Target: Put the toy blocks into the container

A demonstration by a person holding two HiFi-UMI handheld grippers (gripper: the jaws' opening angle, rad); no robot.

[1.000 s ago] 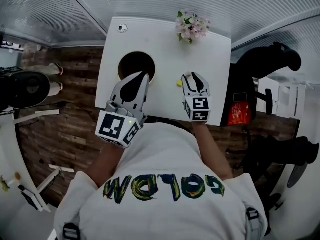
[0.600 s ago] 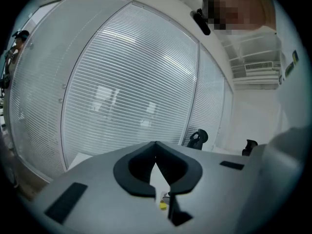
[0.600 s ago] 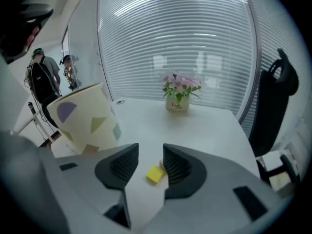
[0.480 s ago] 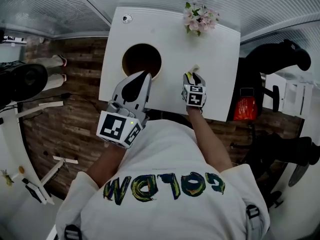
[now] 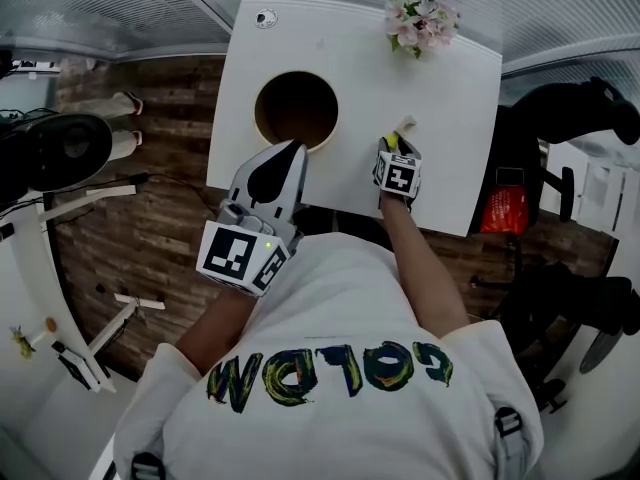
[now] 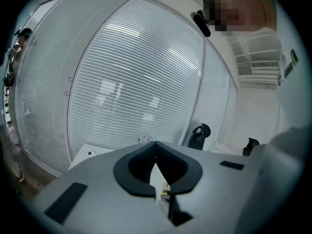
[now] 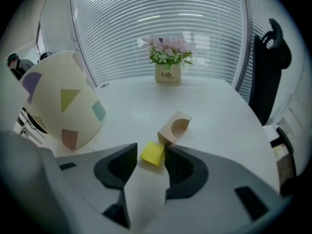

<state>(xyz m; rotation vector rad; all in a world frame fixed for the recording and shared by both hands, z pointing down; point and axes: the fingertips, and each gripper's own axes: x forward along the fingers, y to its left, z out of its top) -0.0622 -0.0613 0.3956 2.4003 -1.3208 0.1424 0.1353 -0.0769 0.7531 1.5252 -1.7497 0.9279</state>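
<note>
Now the right gripper [image 7: 150, 148], jaws just widened and standing apart, straddles the yellow block [image 7: 152, 154] lying on the table [image 7: 214, 111]; the pads are not yet pressing. We centre on it, stay clear of the arch block [image 7: 174, 127] just behind, then close squarely. Left gripper [image 6: 155, 144]: jaws together, nothing held, near the container [image 5: 296, 108].

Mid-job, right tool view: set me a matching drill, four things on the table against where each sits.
1 yellow block
2 arch block
3 container
4 flowers

A far edge of the table
B far left, coloured shapes on it
C between the right tool's open jaws
D just past the yellow block

Pairs: 1-C, 2-D, 3-B, 4-A.
The right tool's jaws have just been opening, yellow block between them.
</note>
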